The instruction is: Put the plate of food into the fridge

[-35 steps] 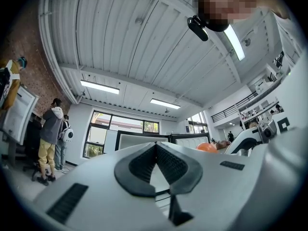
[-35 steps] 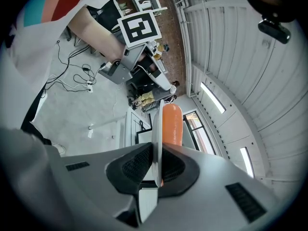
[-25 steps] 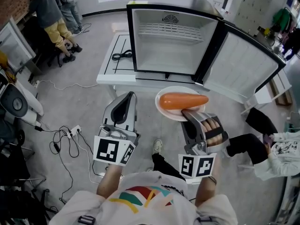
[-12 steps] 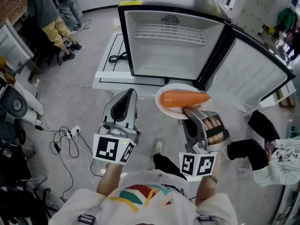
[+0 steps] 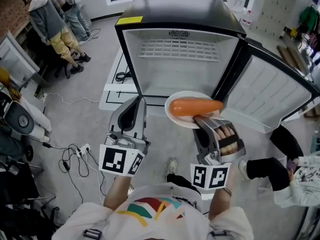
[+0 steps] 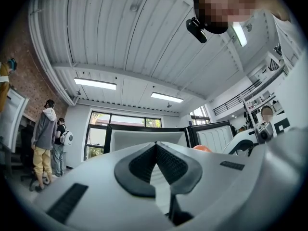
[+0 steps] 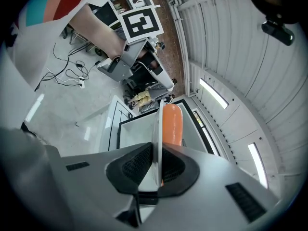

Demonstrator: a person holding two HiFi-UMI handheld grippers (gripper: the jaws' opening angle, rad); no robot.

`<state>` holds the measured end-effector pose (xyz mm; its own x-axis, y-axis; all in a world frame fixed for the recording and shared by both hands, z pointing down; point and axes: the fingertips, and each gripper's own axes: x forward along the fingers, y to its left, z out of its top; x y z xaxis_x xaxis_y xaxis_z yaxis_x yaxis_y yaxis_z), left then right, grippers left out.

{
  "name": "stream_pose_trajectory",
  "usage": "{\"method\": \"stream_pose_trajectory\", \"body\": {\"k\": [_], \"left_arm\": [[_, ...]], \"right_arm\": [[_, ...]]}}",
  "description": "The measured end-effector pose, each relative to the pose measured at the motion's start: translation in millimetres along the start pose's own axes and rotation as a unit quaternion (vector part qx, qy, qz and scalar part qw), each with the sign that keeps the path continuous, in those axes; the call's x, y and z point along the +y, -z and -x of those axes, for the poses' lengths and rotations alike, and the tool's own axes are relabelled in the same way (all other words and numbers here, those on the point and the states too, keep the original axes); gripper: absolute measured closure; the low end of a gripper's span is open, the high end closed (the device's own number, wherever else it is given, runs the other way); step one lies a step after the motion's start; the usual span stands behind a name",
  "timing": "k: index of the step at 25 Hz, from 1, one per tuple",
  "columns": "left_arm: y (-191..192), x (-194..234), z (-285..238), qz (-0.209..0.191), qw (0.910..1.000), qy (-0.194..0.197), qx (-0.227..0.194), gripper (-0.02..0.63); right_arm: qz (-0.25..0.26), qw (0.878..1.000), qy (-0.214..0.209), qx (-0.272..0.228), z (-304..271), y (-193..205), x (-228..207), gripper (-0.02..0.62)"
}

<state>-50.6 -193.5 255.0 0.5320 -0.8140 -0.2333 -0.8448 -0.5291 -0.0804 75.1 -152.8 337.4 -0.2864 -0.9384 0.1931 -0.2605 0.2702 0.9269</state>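
My right gripper (image 7: 156, 165) has its jaws clamped on the near rim of the plate (image 7: 156, 124). Its own view shows the plate edge-on, a thin white line pinched between the pads, with the carrot (image 7: 172, 123) lying along one face. The head view gives what that view cannot: the plate is held in the air in front of the open fridge (image 5: 150, 69), low against its opening, and the carrot lies across it from side to side. From this steep angle the plate seems to be just short of the opening, though I cannot be sure whether its far rim has crossed the sill. My left gripper (image 5: 137, 101) hangs beside the plate, apart from it. From above I see only its back, but the left gripper view shows its pads meeting at the tips with nothing between them. That view looks up at ceiling and lights, and catches only a small orange bit of the carrot past my own housing. The fridge door (image 5: 270, 91) stands swung wide to the right, a wire shelf (image 5: 177, 49) sits high inside, and a white table (image 5: 112, 81) juts out at the fridge's left. My right jaws cover the plate's near rim. Two people (image 5: 50, 14) stand at the upper left, and another person (image 5: 300, 171) is cut off at the right edge.
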Motion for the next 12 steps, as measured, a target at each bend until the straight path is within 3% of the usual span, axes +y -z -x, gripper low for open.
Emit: {"method": "stream_pose_trajectory", "body": {"k": [12], "left_arm": [[15,5,-67,0.01,0.9999,0.003,0.009,0.601]], "right_arm": [[0.0,1.0,0.009,-0.007,-51,43,-32,0.569]]}}
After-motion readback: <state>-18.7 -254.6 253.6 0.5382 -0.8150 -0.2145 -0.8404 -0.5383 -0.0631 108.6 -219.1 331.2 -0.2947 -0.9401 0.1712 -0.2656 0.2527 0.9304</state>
